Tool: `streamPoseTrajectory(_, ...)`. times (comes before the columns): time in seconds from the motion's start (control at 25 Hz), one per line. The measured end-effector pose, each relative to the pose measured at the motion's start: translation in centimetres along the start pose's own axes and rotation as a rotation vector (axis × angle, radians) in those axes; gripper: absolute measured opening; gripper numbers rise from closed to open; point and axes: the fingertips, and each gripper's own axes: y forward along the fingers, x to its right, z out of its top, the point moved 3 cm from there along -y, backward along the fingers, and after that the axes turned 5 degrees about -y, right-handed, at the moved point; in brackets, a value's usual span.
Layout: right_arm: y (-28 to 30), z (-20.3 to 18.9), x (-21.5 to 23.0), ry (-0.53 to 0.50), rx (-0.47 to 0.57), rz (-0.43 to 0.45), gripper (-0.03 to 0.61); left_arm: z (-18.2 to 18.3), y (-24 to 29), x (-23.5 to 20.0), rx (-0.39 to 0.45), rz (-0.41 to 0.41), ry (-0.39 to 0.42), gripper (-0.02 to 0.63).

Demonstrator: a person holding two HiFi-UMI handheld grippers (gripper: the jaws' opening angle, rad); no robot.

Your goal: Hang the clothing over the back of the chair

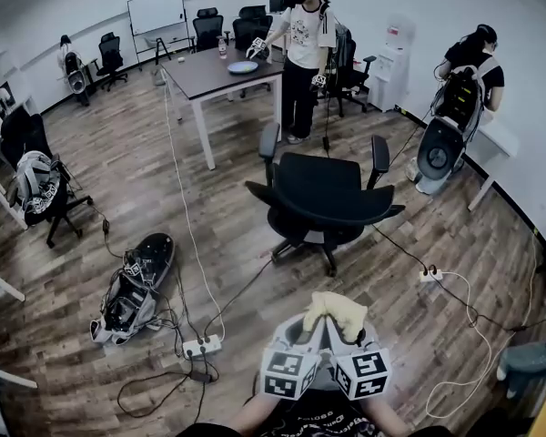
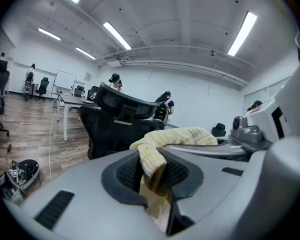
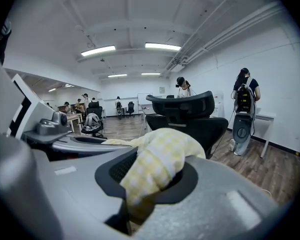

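wood floor lies before the chair (image 1: 323, 189) at frame centre; left tool (image 2: 152, 176) and right tool (image 3: 140, 184) each pinch the cloth (image 1: 335, 309): spread it, lift clear over the chair's back.

1. The right gripper (image 3: 155, 173) pinches a yellow checked cloth (image 3: 166, 144) between its jaws.
2. The cloth bunches above the jaws and trails left.
3. A black office chair (image 3: 190, 115) stands ahead, beyond the cloth.
4. A person (image 3: 245, 91) stands by the right wall.
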Motion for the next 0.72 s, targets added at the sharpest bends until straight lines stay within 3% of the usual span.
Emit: streamPoseTrajectory(0.72,1.9,9.6,2.6,-0.125,0.123,0.008,0.08,9.9,1.7,0.0,0.117,-0.04,0.054,0.074)
